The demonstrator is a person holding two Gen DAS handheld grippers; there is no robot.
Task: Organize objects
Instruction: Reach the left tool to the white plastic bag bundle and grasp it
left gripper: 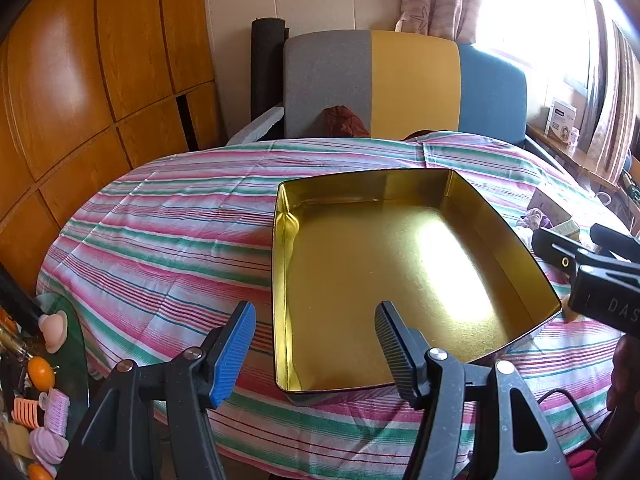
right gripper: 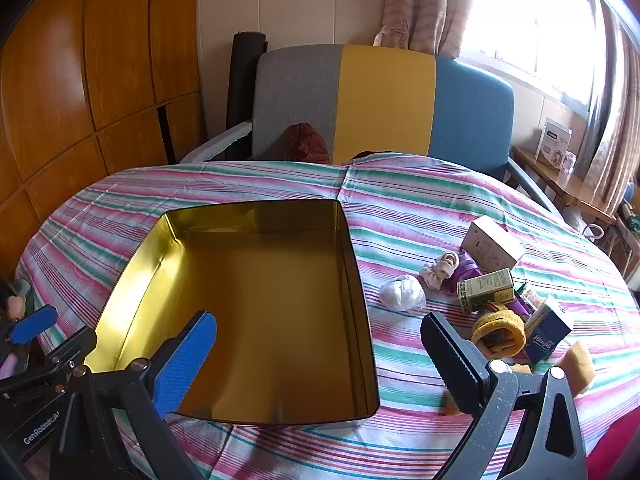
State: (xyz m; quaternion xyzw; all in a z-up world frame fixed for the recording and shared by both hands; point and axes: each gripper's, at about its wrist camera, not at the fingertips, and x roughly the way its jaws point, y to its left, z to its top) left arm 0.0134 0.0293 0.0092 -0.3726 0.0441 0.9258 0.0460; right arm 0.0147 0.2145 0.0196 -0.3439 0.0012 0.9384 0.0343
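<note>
The gold tin [right gripper: 256,304] sits empty on the striped surface [right gripper: 400,208], and the loose things to be sorted all lie on one side of it: to the right of the right gripper [right gripper: 316,354], beyond the tin's right wall. That is the relation the next move hangs on.

From the right gripper, which is spread wide with nothing between its pads, the yellow band [right gripper: 498,332] is nearest, just beside the black finger [right gripper: 448,356] on its outer side. The blue tissue pack [right gripper: 548,330] lies just right of the band, the green carton [right gripper: 486,290] ahead of it, and the white wad [right gripper: 402,292] ahead of the gripper and closest to the tin. A white box [right gripper: 492,242] and a small rolled white item [right gripper: 442,268] lie farther ahead. The green carton's long axis runs roughly across the gripper's line of sight, so a grip on its short sides would probably need a turn of the wrist.

The left gripper [left gripper: 316,344] is also spread and holds nothing; it hangs over the tin's near left corner, with the tin between it and the pile.

The right hand is therefore clearly the nearer one, and a short swing to its right should reach the band.
</note>
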